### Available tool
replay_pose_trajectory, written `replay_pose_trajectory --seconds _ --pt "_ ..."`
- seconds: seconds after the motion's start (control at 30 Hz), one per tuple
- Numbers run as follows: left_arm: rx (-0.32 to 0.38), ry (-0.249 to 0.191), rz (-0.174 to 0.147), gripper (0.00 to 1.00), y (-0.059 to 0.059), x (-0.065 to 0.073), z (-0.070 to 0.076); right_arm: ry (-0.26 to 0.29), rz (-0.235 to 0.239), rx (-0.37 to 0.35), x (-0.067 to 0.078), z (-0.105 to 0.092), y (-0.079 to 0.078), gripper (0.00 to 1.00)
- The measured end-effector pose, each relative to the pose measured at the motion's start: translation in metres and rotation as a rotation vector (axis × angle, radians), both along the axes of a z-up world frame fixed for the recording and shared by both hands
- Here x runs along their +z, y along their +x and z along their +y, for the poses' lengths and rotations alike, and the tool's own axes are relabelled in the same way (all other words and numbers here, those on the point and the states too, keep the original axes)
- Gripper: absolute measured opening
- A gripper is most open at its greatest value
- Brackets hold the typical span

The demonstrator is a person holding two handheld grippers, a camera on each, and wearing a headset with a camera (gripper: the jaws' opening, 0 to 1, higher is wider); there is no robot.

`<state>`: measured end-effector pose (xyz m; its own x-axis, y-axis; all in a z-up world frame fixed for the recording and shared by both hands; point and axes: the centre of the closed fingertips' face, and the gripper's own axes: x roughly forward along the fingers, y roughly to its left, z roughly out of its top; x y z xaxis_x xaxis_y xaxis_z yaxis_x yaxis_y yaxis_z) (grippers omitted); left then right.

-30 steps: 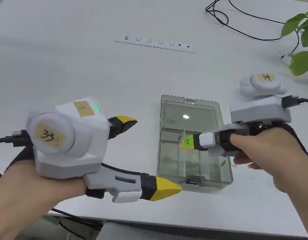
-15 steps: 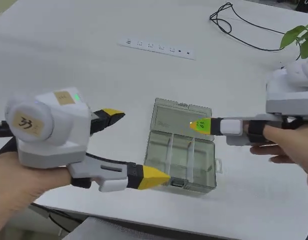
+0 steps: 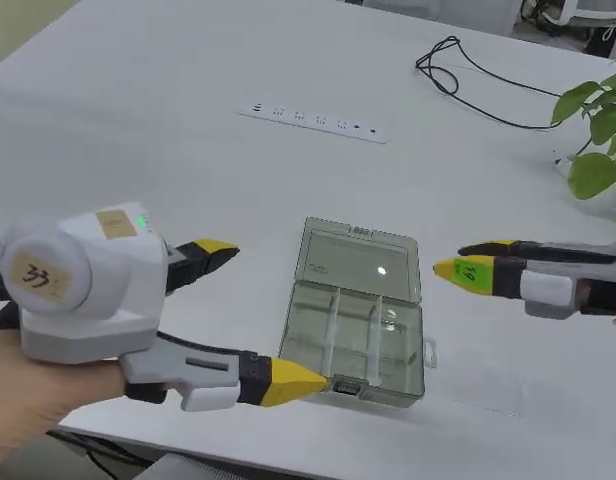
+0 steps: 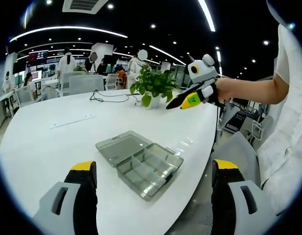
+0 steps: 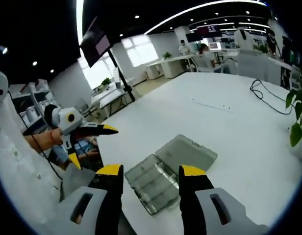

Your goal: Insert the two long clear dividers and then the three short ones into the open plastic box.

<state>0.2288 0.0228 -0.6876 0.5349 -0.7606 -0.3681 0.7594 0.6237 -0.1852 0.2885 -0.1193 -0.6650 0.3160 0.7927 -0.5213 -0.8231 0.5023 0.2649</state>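
head view: power strip, cable, plant beyond box.

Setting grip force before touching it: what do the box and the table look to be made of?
Box: seemingly hard plastic, smoky translucent, glossy; a light glints on its open lid. Table: smooth white top, satin sheen with faint reflections; probably laminate, but the look leaves that open.

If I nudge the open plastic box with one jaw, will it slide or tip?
Probably slides: the plastic box looks thin, clear and light on the smooth white table. Its open lid lies flat, so tipping seems unlikely.
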Motion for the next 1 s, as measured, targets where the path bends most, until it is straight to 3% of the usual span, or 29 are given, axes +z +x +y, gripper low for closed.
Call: replay_pose_trajectory --seconds 0.23,0.37,0.6,0.63,0.7,0.93,1.0 --pt "-0.009 0.005 0.004 1.00 -0.003 -0.001 -0.004 -0.203 -0.051 0.170 -0.031 -0.028 -0.020 0.60" --pt "-0.010 0.005 0.006 1.00 -0.004 -0.001 -0.005 -0.393 -0.103 0.301 -0.063 -0.045 -0.029 0.64" --pt "-0.012 0.006 0.011 1.00 -0.004 -0.003 -0.004 -0.510 -0.116 0.443 -0.096 -0.052 -0.037 0.63" --pt "-0.012 0.008 0.013 1.00 -0.004 -0.004 -0.003 -0.532 -0.118 0.471 -0.112 -0.061 -0.033 0.62" --pt "-0.012 0.011 0.017 1.00 -0.003 -0.006 -0.002 -0.563 -0.123 0.518 -0.120 -0.062 -0.034 0.62" --pt "-0.017 0.016 0.027 1.00 0.000 -0.012 0.000 -0.629 -0.092 0.582 -0.148 -0.063 -0.035 0.53" --pt "-0.019 0.016 0.030 1.00 0.000 -0.014 0.000 -0.657 -0.080 0.595 -0.161 -0.069 -0.032 0.51"
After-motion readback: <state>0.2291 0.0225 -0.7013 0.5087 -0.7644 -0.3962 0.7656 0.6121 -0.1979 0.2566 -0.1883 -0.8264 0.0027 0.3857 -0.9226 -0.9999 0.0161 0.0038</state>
